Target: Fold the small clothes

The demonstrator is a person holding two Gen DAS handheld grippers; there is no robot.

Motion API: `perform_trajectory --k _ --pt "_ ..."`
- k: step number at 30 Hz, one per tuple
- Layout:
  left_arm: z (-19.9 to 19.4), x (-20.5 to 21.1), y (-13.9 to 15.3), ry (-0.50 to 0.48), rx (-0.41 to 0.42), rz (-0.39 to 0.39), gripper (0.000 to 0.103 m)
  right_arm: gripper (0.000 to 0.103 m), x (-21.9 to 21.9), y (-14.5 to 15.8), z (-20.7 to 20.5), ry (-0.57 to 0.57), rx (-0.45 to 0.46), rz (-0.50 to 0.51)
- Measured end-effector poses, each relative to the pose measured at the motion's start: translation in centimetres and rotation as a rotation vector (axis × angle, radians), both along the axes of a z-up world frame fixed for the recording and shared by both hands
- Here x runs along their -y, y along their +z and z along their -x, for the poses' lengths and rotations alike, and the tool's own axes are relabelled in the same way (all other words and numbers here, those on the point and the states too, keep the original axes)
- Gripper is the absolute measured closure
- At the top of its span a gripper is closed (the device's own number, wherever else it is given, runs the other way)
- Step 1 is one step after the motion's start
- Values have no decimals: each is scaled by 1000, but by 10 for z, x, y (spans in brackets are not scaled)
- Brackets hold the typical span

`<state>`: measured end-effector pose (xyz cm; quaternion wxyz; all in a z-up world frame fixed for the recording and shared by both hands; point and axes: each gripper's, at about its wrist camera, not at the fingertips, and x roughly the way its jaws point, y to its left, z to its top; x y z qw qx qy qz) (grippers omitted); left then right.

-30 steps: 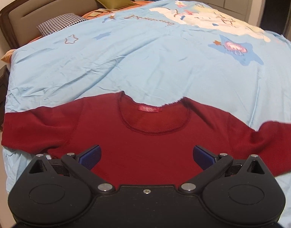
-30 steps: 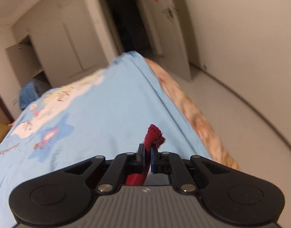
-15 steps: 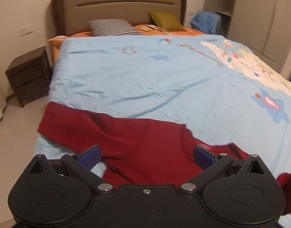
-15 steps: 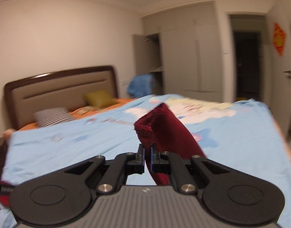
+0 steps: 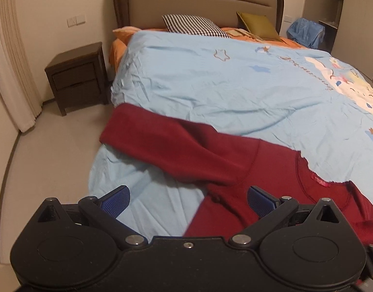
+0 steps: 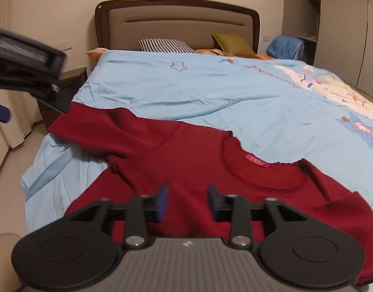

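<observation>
Two claws hover over the dark red knit sweater (image 6: 186, 165) at frame bottom. The left claw (image 5: 187, 198) is released wide. The right claw (image 6: 188, 200), jaws just opening, grips nothing.

I can't read any text: the red neck label (image 6: 259, 162) on the sweater (image 6: 191, 160) and the script on the duvet (image 5: 305, 69) are too blurred.

Room's dim and warm-toned on my end, soft shadows, no glare. Heavy fisheye bending with dark corners, and the right wrist view's smeared with motion blur.
</observation>
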<state>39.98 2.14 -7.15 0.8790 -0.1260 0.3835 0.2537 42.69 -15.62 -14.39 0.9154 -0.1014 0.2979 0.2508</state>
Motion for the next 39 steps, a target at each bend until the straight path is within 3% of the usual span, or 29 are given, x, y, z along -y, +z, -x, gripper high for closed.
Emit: perform_trajectory --k 3,7,10,13,16,20,25,29,34,39 --pt "-10 16 -17 -45 -7 30 1 37 51 9 12 -25 9 12" --pt "-29 41 -41 -134 -25 57 1 32 136 13 -16 -178 -21 23" --pt "-45 59 -61 -190 -64 36 1 32 199 7 -51 -340 -56 40" --pt "-57 73 -79 -219 -102 6 1 39 251 -5 -91 -487 -143 -41" --pt "-65 79 -89 -222 -131 -8 1 50 282 -24 -119 -527 -227 -112" --pt "-69 84 -95 -231 -156 -28 1 50 278 -33 -134 -452 -287 -143" --pt "-73 89 -101 -245 -183 -44 1 50 254 -37 -124 -358 -283 -54" --pt "-74 90 -103 -243 -189 -46 1 90 247 -41 -122 -344 -271 -18" --pt "-79 95 -110 -254 -227 -94 1 99 283 -20 -106 -419 -210 -140" --pt "-83 95 -120 -262 -276 -115 1 103 334 -44 -117 -536 -307 -223"
